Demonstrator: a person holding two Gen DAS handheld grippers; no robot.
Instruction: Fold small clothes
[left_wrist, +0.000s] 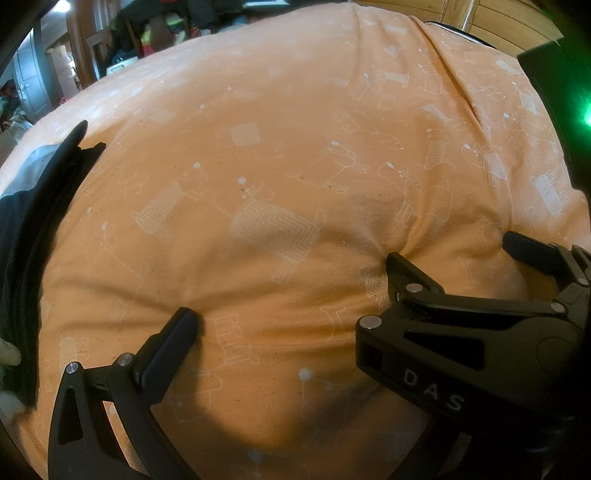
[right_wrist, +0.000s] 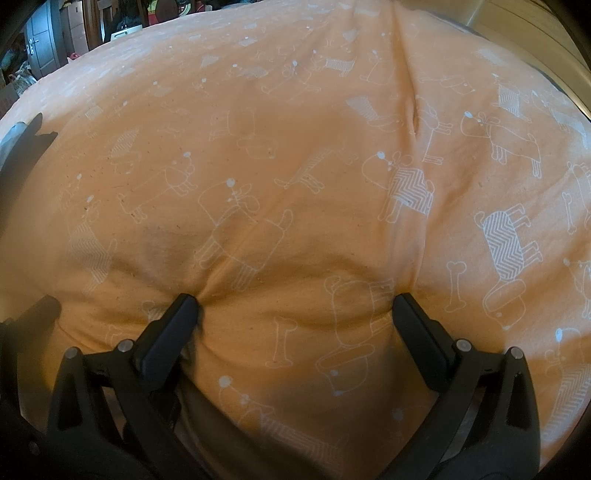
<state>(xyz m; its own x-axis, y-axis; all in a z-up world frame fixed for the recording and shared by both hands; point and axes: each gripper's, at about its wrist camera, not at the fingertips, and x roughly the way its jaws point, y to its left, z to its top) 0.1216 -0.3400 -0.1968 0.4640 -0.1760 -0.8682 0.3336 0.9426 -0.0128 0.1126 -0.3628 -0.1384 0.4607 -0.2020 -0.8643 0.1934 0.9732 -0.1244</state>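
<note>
Fetching the next piece is judged the step in hand, since nothing is held by either claw.

Item: dark garment (left_wrist: 33, 229), black with a grey panel, bunched at the far left edge of the left wrist view on the orange dog-print bedcover (left_wrist: 280, 147). It is best approached with both claws first lifted clear, so that the bedcover is not dragged. One edge or corner should then be pinched, not the whole bunch.

Item: left gripper (left_wrist: 295, 325), released and empty so far as is shown. One finger (left_wrist: 173, 343) is spread wide and pressed into the bedcover; the other is hidden behind the right gripper (left_wrist: 458, 251). The dark garment lies well apart to its left.

Item: right gripper, jaws parted and empty, both tips dented into the bedcover. The dark garment lies farther left, at the left edge of the right wrist view.
</note>
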